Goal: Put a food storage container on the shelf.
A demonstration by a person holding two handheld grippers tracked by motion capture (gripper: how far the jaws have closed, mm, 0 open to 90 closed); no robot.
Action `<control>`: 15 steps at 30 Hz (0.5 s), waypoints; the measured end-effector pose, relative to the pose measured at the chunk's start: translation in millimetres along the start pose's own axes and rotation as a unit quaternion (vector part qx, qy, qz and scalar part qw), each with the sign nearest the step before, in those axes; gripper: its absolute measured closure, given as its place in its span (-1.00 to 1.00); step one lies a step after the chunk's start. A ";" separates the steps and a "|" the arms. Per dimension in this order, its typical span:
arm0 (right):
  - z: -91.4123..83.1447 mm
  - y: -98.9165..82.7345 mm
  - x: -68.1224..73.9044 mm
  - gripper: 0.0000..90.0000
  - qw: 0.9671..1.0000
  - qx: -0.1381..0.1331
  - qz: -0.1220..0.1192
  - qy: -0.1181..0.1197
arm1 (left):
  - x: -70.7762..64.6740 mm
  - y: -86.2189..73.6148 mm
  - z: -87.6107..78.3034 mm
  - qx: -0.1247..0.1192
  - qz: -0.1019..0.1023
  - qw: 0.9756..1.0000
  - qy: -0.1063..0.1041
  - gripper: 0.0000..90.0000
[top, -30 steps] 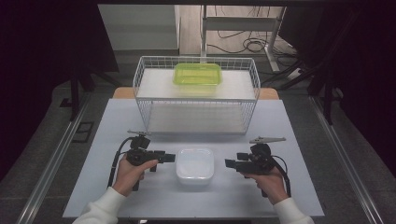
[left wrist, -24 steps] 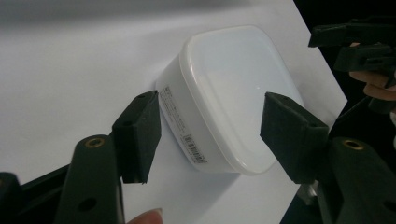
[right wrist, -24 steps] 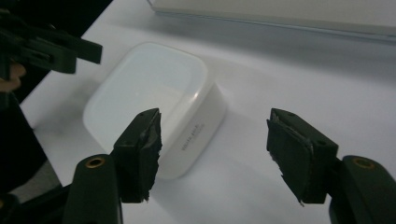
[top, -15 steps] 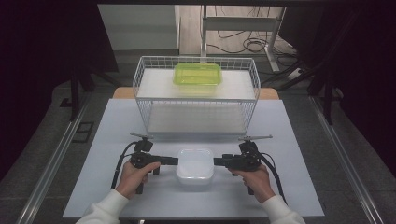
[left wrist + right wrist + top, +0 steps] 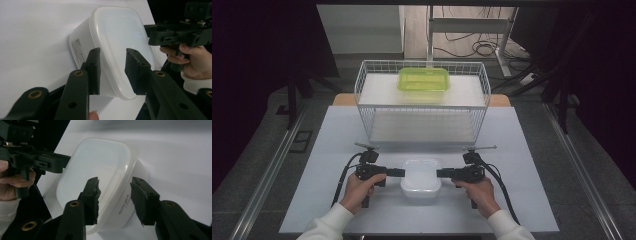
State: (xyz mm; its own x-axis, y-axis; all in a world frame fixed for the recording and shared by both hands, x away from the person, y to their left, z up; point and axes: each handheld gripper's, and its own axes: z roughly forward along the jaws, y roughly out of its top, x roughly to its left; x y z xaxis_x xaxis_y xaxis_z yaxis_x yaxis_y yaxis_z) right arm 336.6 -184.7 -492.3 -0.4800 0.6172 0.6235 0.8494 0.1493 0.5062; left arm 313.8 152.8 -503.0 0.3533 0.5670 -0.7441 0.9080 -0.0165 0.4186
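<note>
White lidded plastic box (image 5: 421, 177) lower centre | your left gripper (image 5: 399, 172), right gripper (image 5: 442, 173): jaws just closing astride its rim, pads not yet pressing.

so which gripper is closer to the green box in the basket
Neither clearly. The left gripper and right gripper flank the white container, both similarly far from the green box.

Bright lit table (image 5: 337, 150) — dark surroundings, blurred near jaws, faint glare.

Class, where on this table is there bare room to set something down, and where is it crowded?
Free: the table left of the left hand-held gripper, and right of the right hand-held gripper. Crowded: the middle, where both flank the white box, and behind it the wire basket holding a green box.
</note>
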 end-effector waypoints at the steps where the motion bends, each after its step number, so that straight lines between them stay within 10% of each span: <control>1: 0.7 -0.5 -1.2 0.37 1.000 -0.001 0.006 0.002 | 1.3 -0.1 -0.1 -0.001 -0.004 1.000 -0.003 0.51; 15: -2.5 -4.6 -5.3 0.54 0.998 -0.005 0.058 0.028 | 5.5 -3.2 -0.6 -0.008 -0.025 0.999 -0.021 0.70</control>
State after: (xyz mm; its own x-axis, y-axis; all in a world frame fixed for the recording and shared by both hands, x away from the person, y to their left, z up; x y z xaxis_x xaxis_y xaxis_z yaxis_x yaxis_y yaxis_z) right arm 334.8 -190.6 -496.5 -0.3905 0.5853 0.7106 0.8978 0.0716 0.4345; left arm 312.7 156.5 -508.1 0.3176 0.5325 -0.7846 0.9210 0.0238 0.3889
